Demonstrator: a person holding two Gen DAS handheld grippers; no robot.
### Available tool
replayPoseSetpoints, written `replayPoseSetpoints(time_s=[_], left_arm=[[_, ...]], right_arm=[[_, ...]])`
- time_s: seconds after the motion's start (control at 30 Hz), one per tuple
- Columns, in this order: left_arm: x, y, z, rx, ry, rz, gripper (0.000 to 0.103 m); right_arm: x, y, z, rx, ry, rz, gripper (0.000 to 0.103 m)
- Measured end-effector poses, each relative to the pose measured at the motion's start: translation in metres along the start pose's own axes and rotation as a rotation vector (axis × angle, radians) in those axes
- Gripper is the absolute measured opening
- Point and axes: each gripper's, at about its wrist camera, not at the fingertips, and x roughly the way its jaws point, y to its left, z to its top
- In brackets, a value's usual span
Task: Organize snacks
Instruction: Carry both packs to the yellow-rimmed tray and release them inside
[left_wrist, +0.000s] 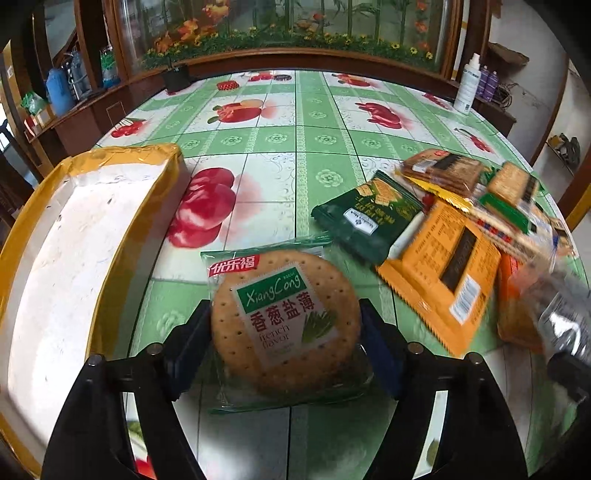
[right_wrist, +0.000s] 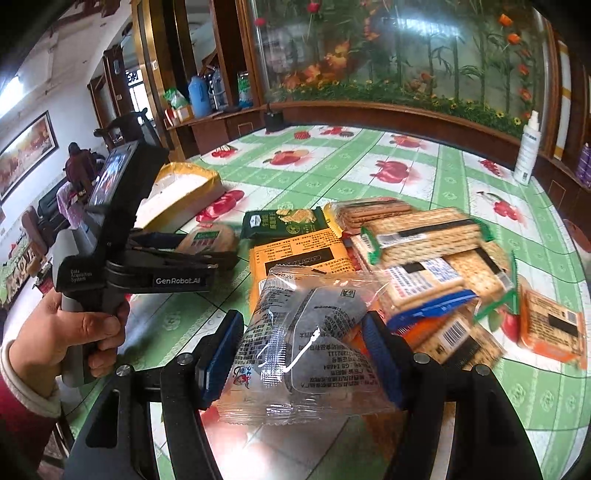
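Note:
My left gripper (left_wrist: 286, 332) is shut on a round XiangCong cracker pack (left_wrist: 280, 317), held just above the table; it also shows in the right wrist view (right_wrist: 207, 240). A white box with yellow tape (left_wrist: 74, 251) lies to its left. My right gripper (right_wrist: 301, 354) is shut on a clear wrapped snack pack (right_wrist: 310, 343), lifted over a pile of snacks (right_wrist: 424, 251). The pile holds a dark green pack (left_wrist: 369, 218), an orange pack (left_wrist: 443, 273) and several cracker packs (left_wrist: 513, 192).
The table (left_wrist: 295, 147) wears a green-and-white fruit-print cloth. A white spray bottle (left_wrist: 467, 85) stands at the far right edge, a small black pot (left_wrist: 176, 78) at the far left. A wooden cabinet with a flower display runs behind.

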Motion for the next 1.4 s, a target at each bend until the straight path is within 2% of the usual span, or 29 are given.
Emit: replayPoseSetpoints(time_s=[0.2, 0.4, 0.57, 0.77, 1.03, 1.4], left_arm=[[-0.036, 0.001, -0.021, -0.022, -0.076, -0.005, 0.076], [-0.082, 0.006, -0.028, -0.025, -0.173, 0.012, 0.076], [-0.107, 0.022, -0.031, -0.057, -0.232, 0.027, 0.076], [-0.123, 0.046, -0.040, -0.114, -0.266, 0.070, 0.076], [-0.130, 0.093, -0.050, -0.202, -0.274, 0.133, 0.076], [-0.125, 0.144, -0.065, -0.307, -0.266, 0.182, 0.076]], right_arm=[[-0.019, 0.014, 0.003, -0.064, -0.018, -0.085, 0.068], [-0.036, 0.026, 0.010, -0.112, -0.046, -0.174, 0.068], [-0.043, 0.043, 0.015, -0.160, -0.062, -0.201, 0.068], [-0.049, 0.076, 0.027, -0.240, -0.099, -0.220, 0.068], [-0.035, 0.132, 0.051, -0.363, -0.126, -0.200, 0.068], [0.014, 0.207, 0.071, -0.487, -0.114, -0.129, 0.068]])
